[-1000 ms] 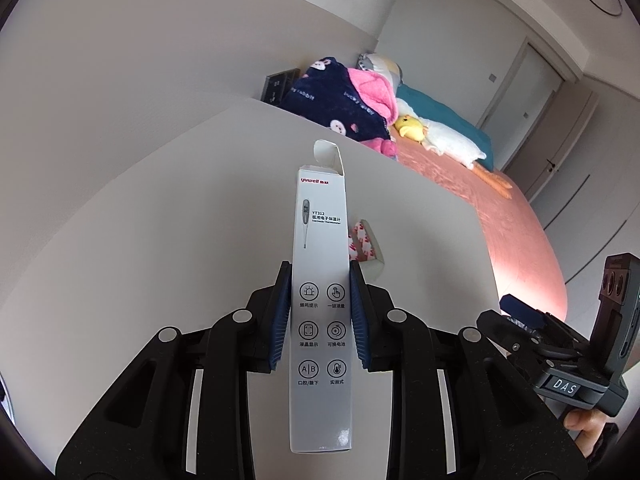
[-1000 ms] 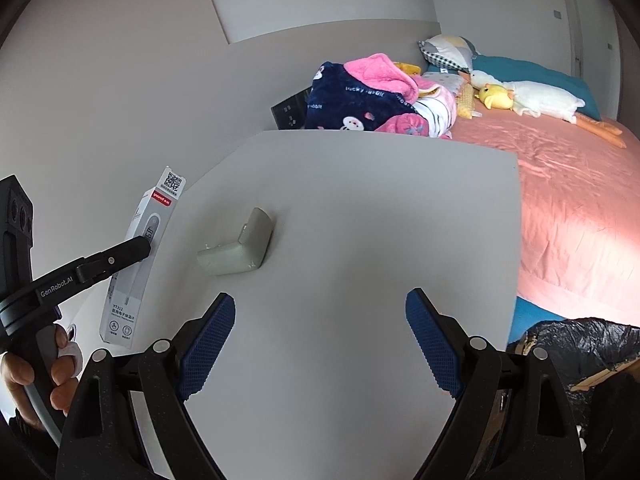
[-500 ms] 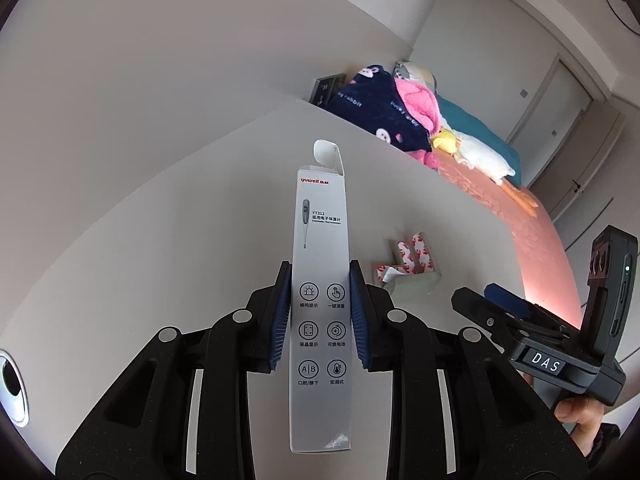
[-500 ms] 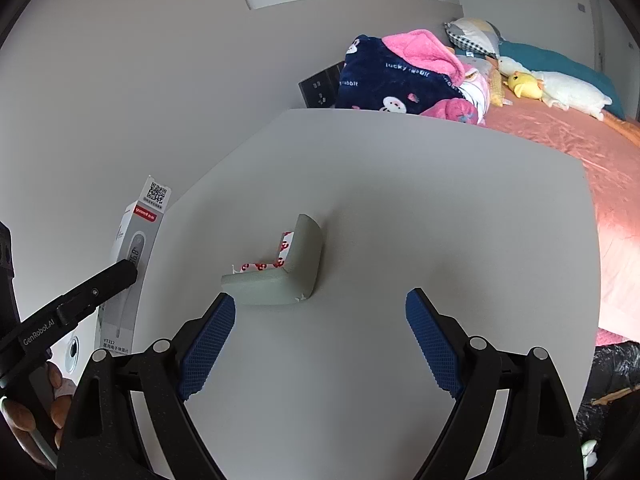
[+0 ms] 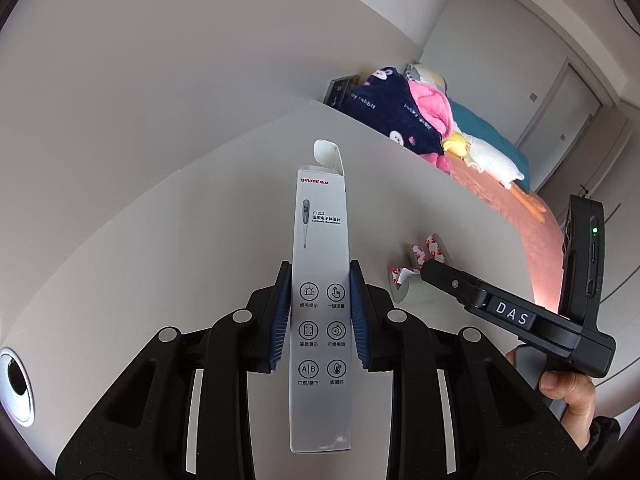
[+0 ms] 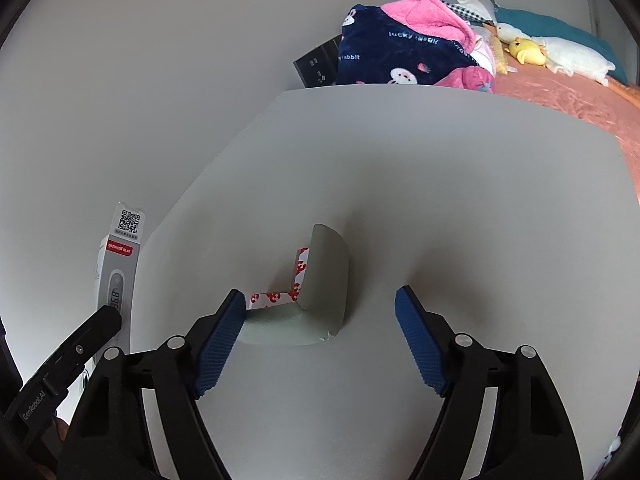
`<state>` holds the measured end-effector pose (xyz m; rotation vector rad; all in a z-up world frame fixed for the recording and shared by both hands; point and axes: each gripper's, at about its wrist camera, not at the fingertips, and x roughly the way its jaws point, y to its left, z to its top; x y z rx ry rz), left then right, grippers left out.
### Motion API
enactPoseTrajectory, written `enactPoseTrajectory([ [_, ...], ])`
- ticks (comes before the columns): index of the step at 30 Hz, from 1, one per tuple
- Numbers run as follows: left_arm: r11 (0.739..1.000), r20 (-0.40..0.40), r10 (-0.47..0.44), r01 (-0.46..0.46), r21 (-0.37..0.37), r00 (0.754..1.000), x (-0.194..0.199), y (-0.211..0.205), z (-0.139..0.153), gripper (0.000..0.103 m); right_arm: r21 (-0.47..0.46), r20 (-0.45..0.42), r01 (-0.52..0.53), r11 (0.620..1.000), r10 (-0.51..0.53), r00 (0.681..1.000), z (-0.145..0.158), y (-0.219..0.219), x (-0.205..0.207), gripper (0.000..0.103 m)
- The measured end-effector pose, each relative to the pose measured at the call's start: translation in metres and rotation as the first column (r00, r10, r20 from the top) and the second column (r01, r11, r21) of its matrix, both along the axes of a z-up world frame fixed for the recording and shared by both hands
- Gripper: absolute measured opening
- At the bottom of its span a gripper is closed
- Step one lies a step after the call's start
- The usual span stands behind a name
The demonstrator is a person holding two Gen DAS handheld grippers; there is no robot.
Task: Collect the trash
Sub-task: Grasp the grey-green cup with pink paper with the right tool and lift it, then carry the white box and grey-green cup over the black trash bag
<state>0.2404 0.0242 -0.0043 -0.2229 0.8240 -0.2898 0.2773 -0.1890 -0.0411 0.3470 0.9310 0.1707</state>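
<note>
A white thermometer box [image 5: 322, 280], printed "yuwell" and "YT312", is clamped between the blue pads [image 5: 280, 316] of the left hand-held gripper [image 5: 320, 316], with both pads pressed against its long sides. The box is held lengthwise along the fingers, its opened end flap [image 5: 326, 153] pointing forward, away from the gripper, above the grey worktop [image 5: 200, 240]. In the right wrist view the same box [image 6: 116, 268] is seen to the left of the right hand-held gripper, with a QR code on its flap.

The right hand-held gripper [image 6: 320, 332] is held with its fingers spread wide apart and nothing between the pads [image 6: 218, 344]. A grey L-shaped corner guard [image 6: 320, 284], with red-and-white patterned backing tape [image 6: 276, 298] on its inner faces, lies on the worktop [image 6: 440, 200] just ahead of the gripper, in line with the gap between the fingers; its lower arm lies just beside the left pad, though contact cannot be judged. From the left wrist view the corner guard [image 5: 420, 276] is seen to the right of the left gripper, partly hidden behind the black body of the right hand-held gripper [image 5: 500, 312], which is marked "DAS".

Beyond the far edge of the worktop, a bed [image 6: 580, 92] with a pink cover is seen, carrying a navy and pink blanket [image 6: 400, 48] and a yellow plush duck [image 6: 526, 51]
</note>
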Motion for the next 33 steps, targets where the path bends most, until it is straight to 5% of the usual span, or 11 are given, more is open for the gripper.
enactPoseTrajectory([
  [2,1.000,-0.002,-0.003,0.003,0.000,1.000,0.001,-0.002,0.000,0.027,0.037,0.003,-0.033,0.999,0.033,0.999,0.003,0.002,0.000,0.052],
  [10,1.000,-0.011,-0.013,0.013,0.007,1.000,0.007,-0.006,-0.004,0.027,0.016,0.032,-0.040,0.999,0.040,0.999,0.008,0.003,-0.006,0.046],
  [21,0.999,-0.010,-0.045,0.045,0.023,0.999,-0.002,-0.022,-0.005,0.027,-0.159,0.216,-0.069,0.985,0.102,0.971,0.038,0.005,-0.044,0.042],
  [33,0.997,0.010,-0.071,0.070,0.018,0.997,-0.037,-0.039,0.007,0.027,-0.140,0.252,-0.054,0.989,0.089,0.964,0.064,-0.015,-0.082,0.042],
])
